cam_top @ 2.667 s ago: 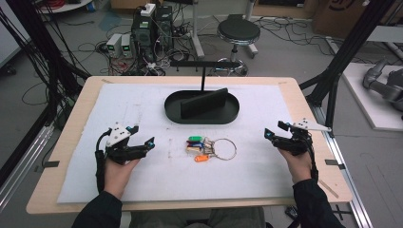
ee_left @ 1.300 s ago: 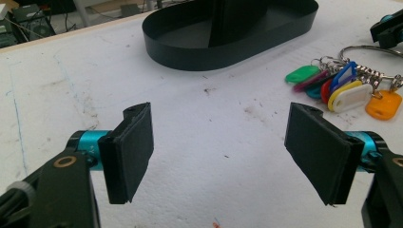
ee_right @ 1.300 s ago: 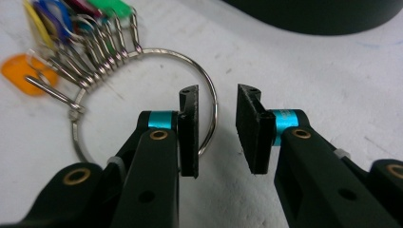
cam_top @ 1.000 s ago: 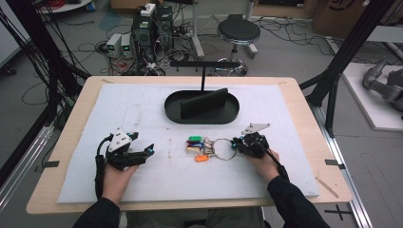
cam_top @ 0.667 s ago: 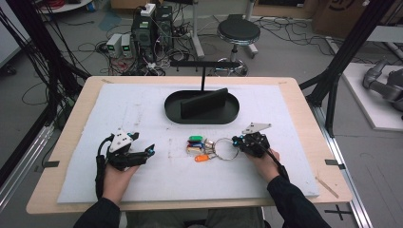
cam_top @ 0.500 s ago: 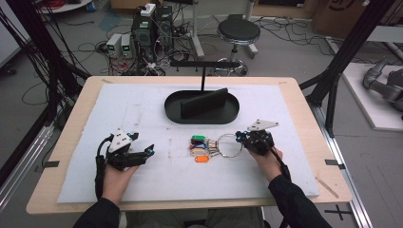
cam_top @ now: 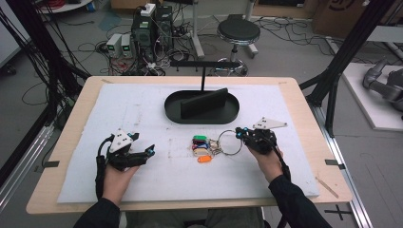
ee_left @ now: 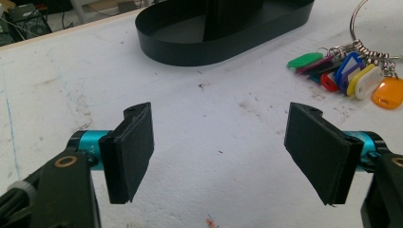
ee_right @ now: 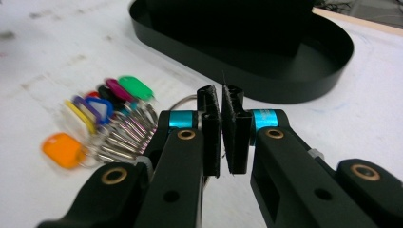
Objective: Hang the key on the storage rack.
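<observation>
Large metal key ring (cam_top: pixel 232 142) with coloured plastic tags (cam_top: pixel 203 147) lies mid-tabletop, before black oval tray (cam_top: pixel 202 112). Right gripper (ee_right: pixel 221 102) pressed together on ring; wire hidden behind jaws. Left gripper (ee_left: pixel 223 147) spread wide, empty, near left edge.

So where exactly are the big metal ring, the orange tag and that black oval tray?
metal ring (cam_top: pixel 231 142): high view, its left arc.
orange tag (ee_left: pixel 388 93): left gripper view, its flat face.
black oval tray (cam_top: pixel 173 111): high view, its left rim.
</observation>
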